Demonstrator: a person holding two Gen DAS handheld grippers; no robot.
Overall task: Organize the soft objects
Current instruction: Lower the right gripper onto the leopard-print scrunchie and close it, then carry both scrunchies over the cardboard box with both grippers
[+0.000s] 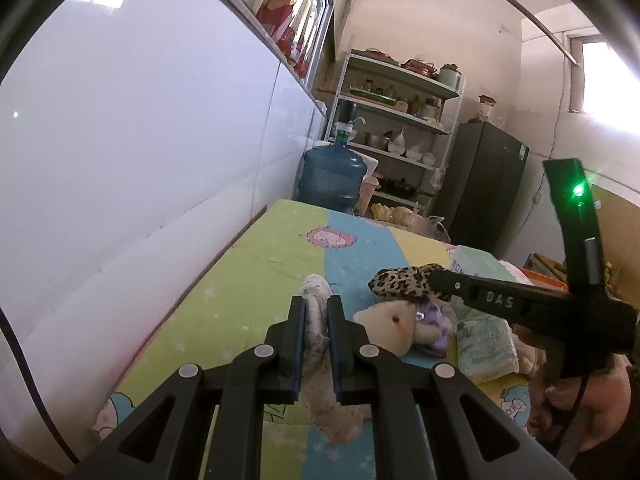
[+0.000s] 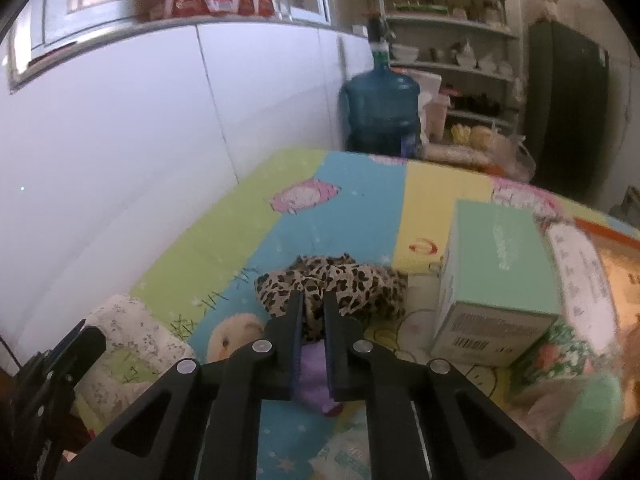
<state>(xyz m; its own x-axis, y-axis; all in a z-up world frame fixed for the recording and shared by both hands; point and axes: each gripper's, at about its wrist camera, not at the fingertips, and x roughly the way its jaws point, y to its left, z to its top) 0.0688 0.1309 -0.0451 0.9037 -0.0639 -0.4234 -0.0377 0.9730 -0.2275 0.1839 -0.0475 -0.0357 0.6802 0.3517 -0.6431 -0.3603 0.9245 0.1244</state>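
Note:
My left gripper (image 1: 316, 304) is shut on a speckled white cloth (image 1: 318, 316), held over the colourful mat (image 1: 272, 256); the cloth also shows in the right wrist view (image 2: 132, 332). My right gripper (image 2: 312, 300) is shut on a leopard-print scrunchie (image 2: 356, 280), seen in the left wrist view (image 1: 400, 282) lifted above a cream plush toy (image 1: 388, 322) with a purple part (image 1: 434, 320). The plush (image 2: 236, 334) lies below the right gripper's fingers.
A mint-green box (image 2: 500, 272) stands on the mat to the right, beside a packet of wipes (image 1: 486, 342). A white wall (image 1: 140, 160) borders the mat's left side. A blue water bottle (image 1: 332, 176), shelves (image 1: 396, 120) and a dark fridge (image 1: 484, 184) stand beyond.

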